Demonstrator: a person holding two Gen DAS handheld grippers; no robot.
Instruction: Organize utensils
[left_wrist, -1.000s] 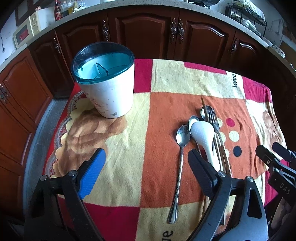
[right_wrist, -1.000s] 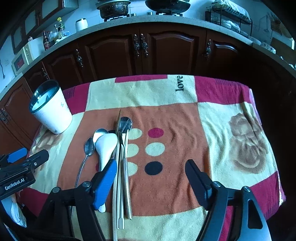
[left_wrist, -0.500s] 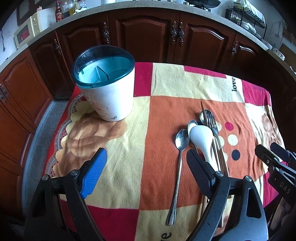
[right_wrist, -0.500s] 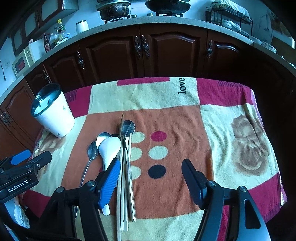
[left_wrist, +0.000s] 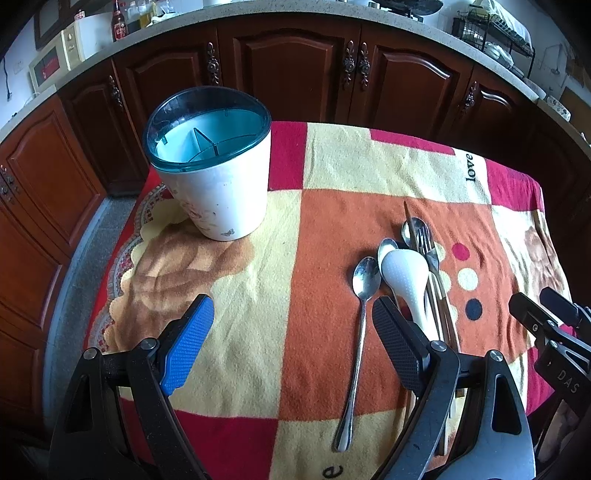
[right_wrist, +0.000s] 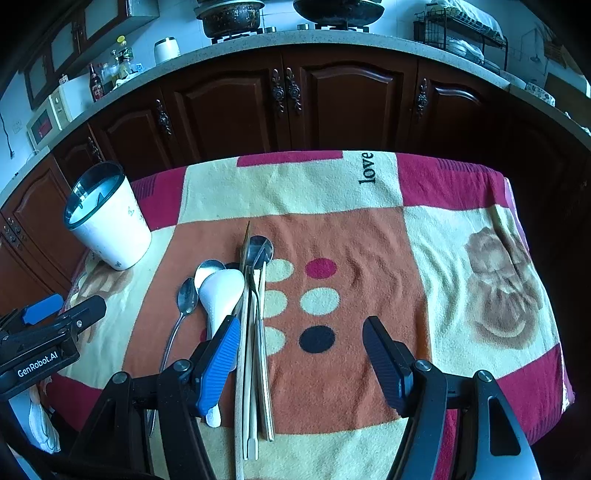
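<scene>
A white utensil holder with a teal divided rim stands at the table's far left; it also shows in the right wrist view. Utensils lie in a bunch on the cloth: a steel spoon, a white rice spoon, a fork and chopsticks. My left gripper is open and empty above the cloth, left of the steel spoon. My right gripper is open and empty, its blue pad beside the chopsticks.
A patterned blanket covers the table. Dark wood cabinets and a countertop with pots, bottles and a microwave run behind it. The table's edges drop off at left and right.
Both grippers have drawn slightly back and lower toward the near edge. Both stay open. The utensils and holder have not moved.
</scene>
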